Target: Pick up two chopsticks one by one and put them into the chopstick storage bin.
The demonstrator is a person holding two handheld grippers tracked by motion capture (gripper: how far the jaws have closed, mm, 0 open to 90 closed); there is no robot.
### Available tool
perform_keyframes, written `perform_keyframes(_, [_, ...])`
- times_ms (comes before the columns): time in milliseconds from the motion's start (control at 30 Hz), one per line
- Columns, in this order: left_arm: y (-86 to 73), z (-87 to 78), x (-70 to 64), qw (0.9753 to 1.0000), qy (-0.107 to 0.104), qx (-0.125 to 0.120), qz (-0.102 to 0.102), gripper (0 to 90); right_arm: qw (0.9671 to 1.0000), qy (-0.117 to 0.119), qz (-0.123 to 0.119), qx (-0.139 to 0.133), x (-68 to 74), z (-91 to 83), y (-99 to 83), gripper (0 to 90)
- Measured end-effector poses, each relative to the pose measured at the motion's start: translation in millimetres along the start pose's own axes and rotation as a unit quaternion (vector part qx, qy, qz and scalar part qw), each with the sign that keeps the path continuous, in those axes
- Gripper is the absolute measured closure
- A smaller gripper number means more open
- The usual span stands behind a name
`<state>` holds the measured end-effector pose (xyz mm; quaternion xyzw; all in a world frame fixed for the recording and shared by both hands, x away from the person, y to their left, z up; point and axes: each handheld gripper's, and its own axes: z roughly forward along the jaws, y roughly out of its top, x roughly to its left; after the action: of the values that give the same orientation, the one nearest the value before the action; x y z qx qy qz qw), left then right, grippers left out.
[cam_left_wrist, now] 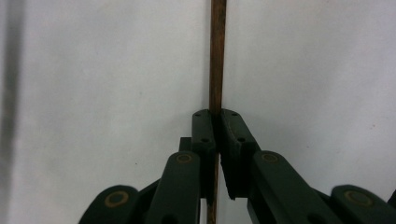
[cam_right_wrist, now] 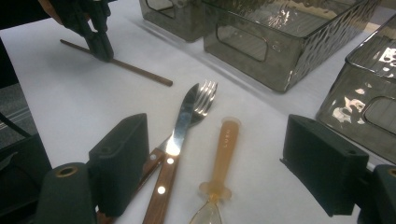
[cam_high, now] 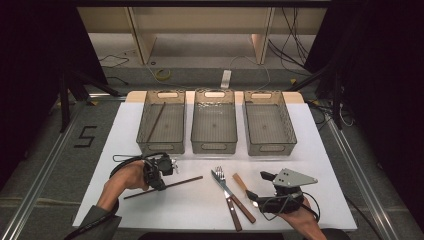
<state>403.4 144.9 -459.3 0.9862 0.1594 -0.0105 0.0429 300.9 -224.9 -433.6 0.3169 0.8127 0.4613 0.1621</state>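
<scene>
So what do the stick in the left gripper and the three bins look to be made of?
The stick looks like dark brown wood, matte with faint grain. The three bins look like smoky translucent plastic: the white table shows through their rippled, glossy walls.

Chopstick lies left of knife, three bins behind.

Brown chopstick, black hand-held gripper

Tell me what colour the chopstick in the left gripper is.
Dark reddish-brown chopstick, best seen in the left gripper view.
</scene>
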Motion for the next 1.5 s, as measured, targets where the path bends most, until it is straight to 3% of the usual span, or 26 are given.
perform_keyframes(133, [1.6, -0.9, 1.4, 1.0, -0.004, 0.002, -0.008, 84.2, 1.0, 0.0, -0.001, -0.001, -0.3, -0.3, 0.0, 23.5])
perform_keyframes(200, [0.6, -1.5, 3.2, 0.9997, -0.001, -0.002, -0.024, 84.3, 1.0, -0.001, -0.001, -0.002, -0.2, -0.4, 0.1, 23.5])
perform_keyframes(333, [-1.8, -9.0, 5.4, 0.9985, -0.009, -0.029, -0.045, 84.3, 1.0, -0.001, -0.001, -0.003, -0.2, -0.7, 0.2, 23.5])
perform_keyframes(500, [-1.9, -16.9, 7.2, 0.9974, -0.011, -0.04, -0.059, 84.4, 1.0, -0.001, -0.002, -0.001, 0.0, -0.5, 0.1, 23.5])
perform_keyframes(667, [-2.9, -23.6, 9.0, 0.9941, -0.003, -0.064, -0.087, 84.4, 1.0, -0.001, -0.002, -0.001, 0.1, -0.5, 0.1, 23.5])
perform_keyframes(900, [-3.2, -33.9, 9.8, 0.9904, 0.02, -0.096, -0.097, 84.4, 1.0, -0.002, -0.002, -0.003, 0.2, -0.5, 0.0, 23.5])
perform_keyframes(1067, [-5.0, -45.3, 12.2, 0.9824, 0.032, -0.14, -0.12, 84.4, 1.0, -0.001, -0.002, -0.002, 0.1, -0.3, 0.0, 23.5])
perform_keyframes(1233, [-9.0, -56.5, 15.4, 0.9718, 0.043, -0.178, -0.148, 84.4, 1.0, -0.002, -0.002, -0.002, 0.2, -0.4, -0.1, 23.5])
perform_keyframes(1367, [-12.7, -66.4, 17.8, 0.9602, 0.054, -0.21, -0.176, 84.4, 1.0, -0.003, 0.001, -0.001, 0.0, 0.1, -0.4, 23.4])
perform_keyframes(1500, [-16.8, -74.4, 22.4, 0.9519, 0.064, -0.229, -0.194, 84.4, 1.0, -0.002, 0.001, -0.002, 0.2, 0.0, -0.3, 23.5])
